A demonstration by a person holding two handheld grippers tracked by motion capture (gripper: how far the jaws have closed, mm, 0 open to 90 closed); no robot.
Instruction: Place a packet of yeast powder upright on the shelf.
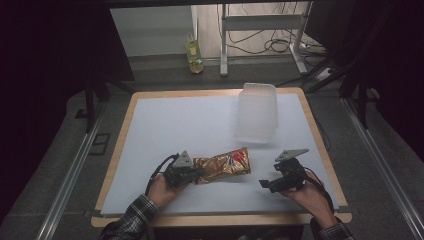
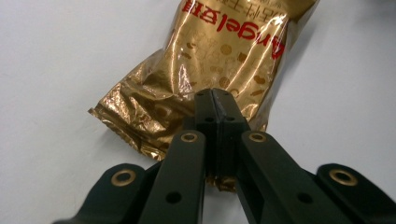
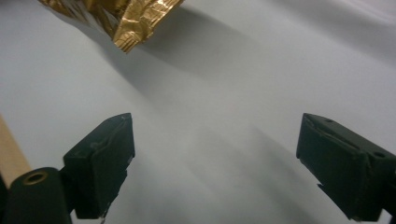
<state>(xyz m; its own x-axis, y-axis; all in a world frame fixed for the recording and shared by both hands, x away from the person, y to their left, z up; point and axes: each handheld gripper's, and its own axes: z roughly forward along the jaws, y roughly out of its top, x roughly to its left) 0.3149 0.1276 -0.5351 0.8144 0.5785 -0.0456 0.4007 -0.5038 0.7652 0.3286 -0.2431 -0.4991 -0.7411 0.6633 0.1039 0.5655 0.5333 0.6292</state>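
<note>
**Left tool pinching a gold snack bag, right tool spread beside it**

Nearest me, at the front of the white worktop (image 1: 165,130), my two hands hold the tools. My left tool (image 1: 199,173) has its jaws pressed together on the crinkled near end of a gold foil snack bag (image 1: 223,164). In the left gripper view the jaws meet on the wrinkled seal of the bag (image 2: 219,56), which bears red lettering and lies flat on the white surface, stretching away from the tool. My right tool (image 1: 263,184) sits near the bag's other end, not touching it. In the right gripper view its two black jaws stand wide apart over bare white worktop, with a crumpled gold corner of the bag (image 3: 135,18) at the top left.

Farther back, toward the right rear of the worktop, is a clear plastic container (image 1: 257,112). Beyond the worktop's far edge, a yellow-green bottle (image 1: 193,55) stands on the floor.
</note>
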